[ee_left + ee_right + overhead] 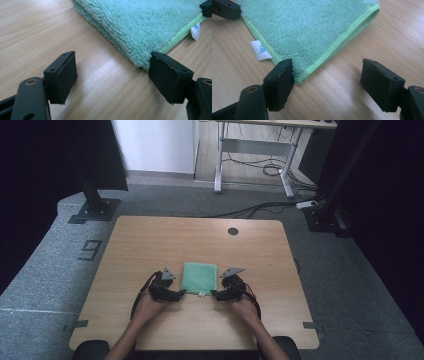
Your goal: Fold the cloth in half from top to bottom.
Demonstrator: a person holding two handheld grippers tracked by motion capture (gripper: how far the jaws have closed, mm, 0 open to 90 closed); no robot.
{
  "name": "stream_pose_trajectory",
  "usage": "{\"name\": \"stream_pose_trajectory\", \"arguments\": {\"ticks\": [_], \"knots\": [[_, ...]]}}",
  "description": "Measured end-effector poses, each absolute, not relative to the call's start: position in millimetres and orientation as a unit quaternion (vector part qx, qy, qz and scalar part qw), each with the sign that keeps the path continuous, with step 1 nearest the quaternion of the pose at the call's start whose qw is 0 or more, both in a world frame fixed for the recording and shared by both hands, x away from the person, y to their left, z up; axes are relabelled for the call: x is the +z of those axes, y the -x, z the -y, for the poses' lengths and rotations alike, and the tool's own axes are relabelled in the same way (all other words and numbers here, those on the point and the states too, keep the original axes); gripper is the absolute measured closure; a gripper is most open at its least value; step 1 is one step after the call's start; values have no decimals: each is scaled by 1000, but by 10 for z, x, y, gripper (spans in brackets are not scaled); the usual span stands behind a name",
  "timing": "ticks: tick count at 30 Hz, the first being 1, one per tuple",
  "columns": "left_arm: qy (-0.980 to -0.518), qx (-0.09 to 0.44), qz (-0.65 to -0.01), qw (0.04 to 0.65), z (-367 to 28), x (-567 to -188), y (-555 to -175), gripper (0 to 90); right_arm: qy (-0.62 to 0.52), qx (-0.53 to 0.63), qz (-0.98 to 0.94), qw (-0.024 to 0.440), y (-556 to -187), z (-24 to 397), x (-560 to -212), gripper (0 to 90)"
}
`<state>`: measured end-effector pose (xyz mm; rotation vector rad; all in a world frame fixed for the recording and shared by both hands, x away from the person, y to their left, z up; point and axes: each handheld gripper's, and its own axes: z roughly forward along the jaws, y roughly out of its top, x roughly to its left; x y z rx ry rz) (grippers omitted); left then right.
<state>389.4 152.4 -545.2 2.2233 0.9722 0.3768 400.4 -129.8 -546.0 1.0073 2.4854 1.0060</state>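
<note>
A folded mint-green terry cloth (200, 277) lies flat on the wooden table (150, 245), near the front middle. A small white label (260, 50) sticks out of its near edge. My left gripper (182, 293) rests low at the cloth's near left corner, its jaws open; in the left gripper view (112, 58) the corner of the cloth (140, 22) sits just at the right jaw. My right gripper (214, 293) is at the near right corner, also open; in the right gripper view (327, 63) the stitched corner of the cloth (309, 27) lies beside the left jaw. Neither holds anything.
A dark round hole (233, 231) sits near the table's far edge. Beyond the table are grey carpet, black frame posts (95, 195), a white desk frame (220, 165) and loose cables (270, 170). Bare wood surrounds the cloth on all sides.
</note>
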Motion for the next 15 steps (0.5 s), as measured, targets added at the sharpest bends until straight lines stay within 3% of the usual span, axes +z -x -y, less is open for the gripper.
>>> {"name": "stream_pose_trajectory", "arguments": {"ticks": [15], "knots": [[-847,150,-376,344,-1510,-5475,-4061,205,-364,352,-850,147,-4205,1339,-5473,252]]}}
